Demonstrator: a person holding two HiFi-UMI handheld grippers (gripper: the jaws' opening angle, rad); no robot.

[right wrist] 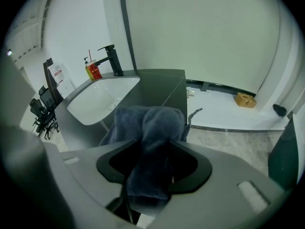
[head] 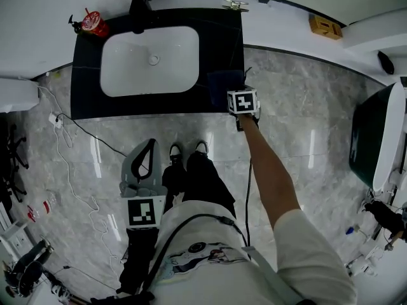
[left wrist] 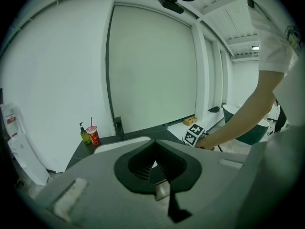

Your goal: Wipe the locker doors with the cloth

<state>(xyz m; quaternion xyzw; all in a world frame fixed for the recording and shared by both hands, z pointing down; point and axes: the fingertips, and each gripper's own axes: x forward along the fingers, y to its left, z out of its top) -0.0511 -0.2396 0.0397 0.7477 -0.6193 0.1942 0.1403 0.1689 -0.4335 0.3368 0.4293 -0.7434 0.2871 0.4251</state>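
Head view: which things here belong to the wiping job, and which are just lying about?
Job: blue cloth, right gripper, dark cabinet front.
Lying about: red cup, soap bottle, wooden box, sink.

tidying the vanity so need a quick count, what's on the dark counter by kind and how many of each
red cup with straw: 1
pump bottle: 1
black faucet: 1
blue cloth: 1
total: 4
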